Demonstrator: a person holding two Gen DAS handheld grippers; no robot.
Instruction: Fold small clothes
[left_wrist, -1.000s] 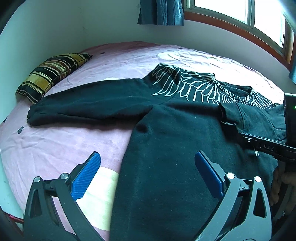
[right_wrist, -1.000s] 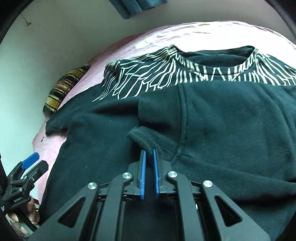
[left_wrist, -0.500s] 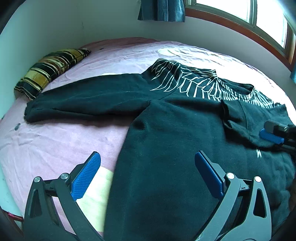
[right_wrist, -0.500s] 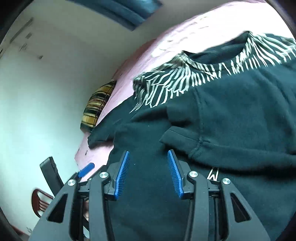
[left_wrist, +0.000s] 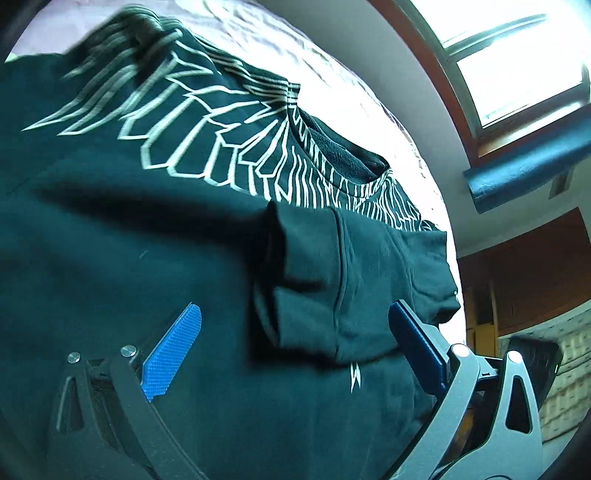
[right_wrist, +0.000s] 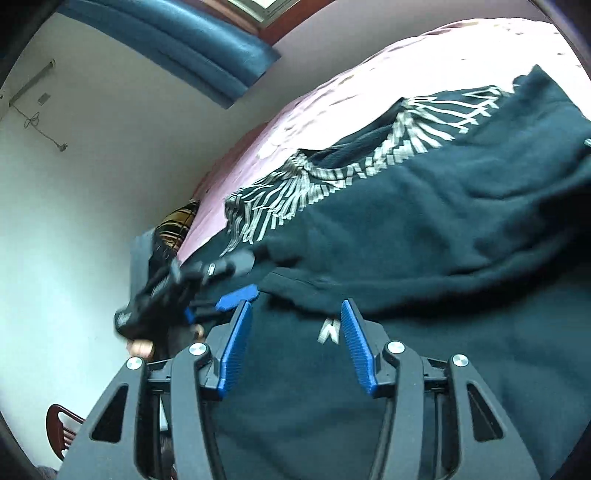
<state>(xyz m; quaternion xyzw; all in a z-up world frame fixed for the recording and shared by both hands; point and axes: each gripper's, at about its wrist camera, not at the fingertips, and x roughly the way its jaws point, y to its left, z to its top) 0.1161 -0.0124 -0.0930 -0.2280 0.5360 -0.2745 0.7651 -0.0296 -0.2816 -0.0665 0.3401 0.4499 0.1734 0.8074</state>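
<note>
Dark sweatshirt (left_wrist: 147, 240) (one sleeve folded across its chest) on a pink bed (right_wrist: 332, 110) — both grippers, left (left_wrist: 295, 343) and right (right_wrist: 295, 343), spread wide, gripping nothing.

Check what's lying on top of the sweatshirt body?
One sleeve folded across the black sweatshirt, cuff mid-chest. Fabric beneath the sleeve is hidden. Neither hand-held gripper holds anything.

A dark green-black sweatshirt (left_wrist: 147, 229) lies spread flat on the pink bed, with pale wing-like line print across the shoulders around the far neckline. One sleeve (left_wrist: 332, 280) is folded inward over the chest, its ribbed cuff lying near the middle.
</note>
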